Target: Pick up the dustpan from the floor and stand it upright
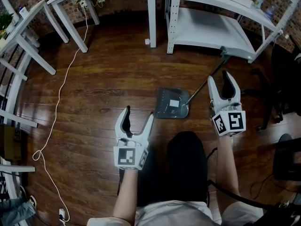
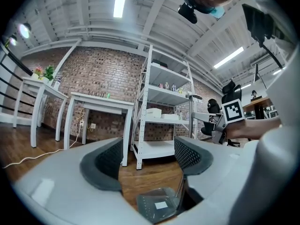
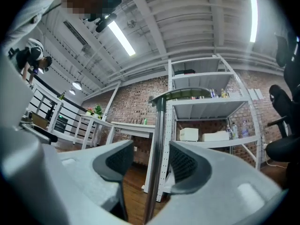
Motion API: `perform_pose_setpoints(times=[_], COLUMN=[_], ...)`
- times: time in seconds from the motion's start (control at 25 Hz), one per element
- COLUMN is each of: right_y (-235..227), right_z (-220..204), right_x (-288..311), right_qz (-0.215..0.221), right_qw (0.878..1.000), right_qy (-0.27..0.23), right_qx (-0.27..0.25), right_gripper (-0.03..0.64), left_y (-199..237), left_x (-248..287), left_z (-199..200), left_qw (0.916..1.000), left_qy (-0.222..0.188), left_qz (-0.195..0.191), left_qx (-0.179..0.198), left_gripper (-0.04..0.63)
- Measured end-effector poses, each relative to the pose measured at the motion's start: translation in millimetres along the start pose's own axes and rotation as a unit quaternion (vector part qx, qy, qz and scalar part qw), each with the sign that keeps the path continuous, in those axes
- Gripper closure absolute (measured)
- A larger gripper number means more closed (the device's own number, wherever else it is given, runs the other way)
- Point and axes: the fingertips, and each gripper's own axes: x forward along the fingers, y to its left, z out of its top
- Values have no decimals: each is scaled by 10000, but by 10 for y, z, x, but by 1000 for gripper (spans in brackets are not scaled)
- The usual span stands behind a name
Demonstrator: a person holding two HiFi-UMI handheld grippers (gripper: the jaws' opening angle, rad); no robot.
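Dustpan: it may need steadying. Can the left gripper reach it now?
Probably yes: the left gripper is open and empty, and only bare floor lies between it and the dustpan.

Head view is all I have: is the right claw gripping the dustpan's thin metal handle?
Observer: No. The right gripper view shows the right claw open. The thin metal handle of the dark grey dustpan stands between its pads, touching neither.
Operator: Does the handle lean?
Observer: Barely. It runs about parallel with the white metal shelf rack's post behind it.
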Motion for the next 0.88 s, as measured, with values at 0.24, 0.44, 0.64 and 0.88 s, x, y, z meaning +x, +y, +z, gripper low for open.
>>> perform_pose_setpoints(times=[0.24, 0.44, 0.64, 0.88], right_y=[124, 270, 424, 563], right_z=[78, 471, 1280, 2802], right_x=[-152, -173, -235, -445], right_qz=[146, 183, 253, 98], right_qw=[9998, 9988, 9957, 9923], right_qy=[87, 448, 884, 1204], right_qx=[-37, 39, 81, 288], right_gripper=[334, 333, 330, 322], left_y=[-68, -139, -349, -635], left_x=[26, 4, -124, -491], left_z=[41, 487, 1468, 3017], left_qw=[10000, 9995, 9982, 9973], left_qy=[35, 282, 561, 688], left_qz=[-23, -20, -96, -267], left_qx=[-34, -153, -196, -38], left_gripper=[233, 233, 241, 240])
